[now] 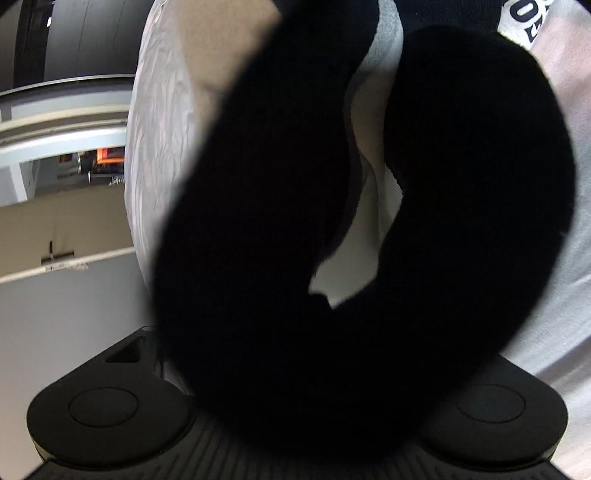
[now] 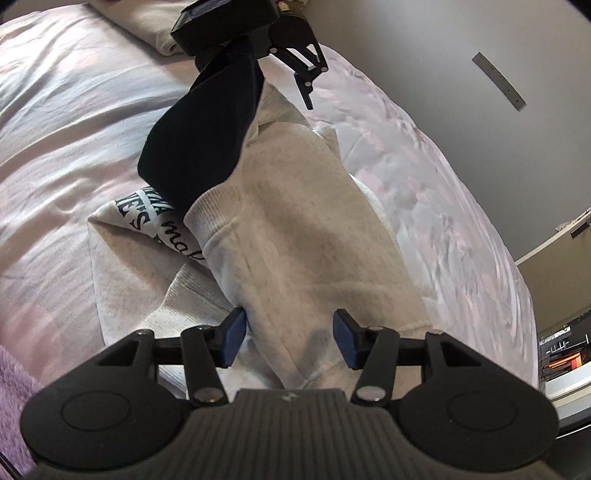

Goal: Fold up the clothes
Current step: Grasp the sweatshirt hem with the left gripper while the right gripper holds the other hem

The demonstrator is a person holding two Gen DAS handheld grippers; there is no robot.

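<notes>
Jaws of right gripper (image 2: 290, 339) straddle soft heathered-grey fleece sweatshirt (image 2: 295, 236), apart

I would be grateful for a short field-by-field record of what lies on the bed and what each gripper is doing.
surface: pale duvet
main garment: grey sweatshirt, dark lettering, crumpled on the duvet
second garment: dark cloth, hanging down from the left gripper
left jaws: hidden by the cloth
right gripper: open, pads either side of a sweatshirt fold
far edge: beige garment
</notes>
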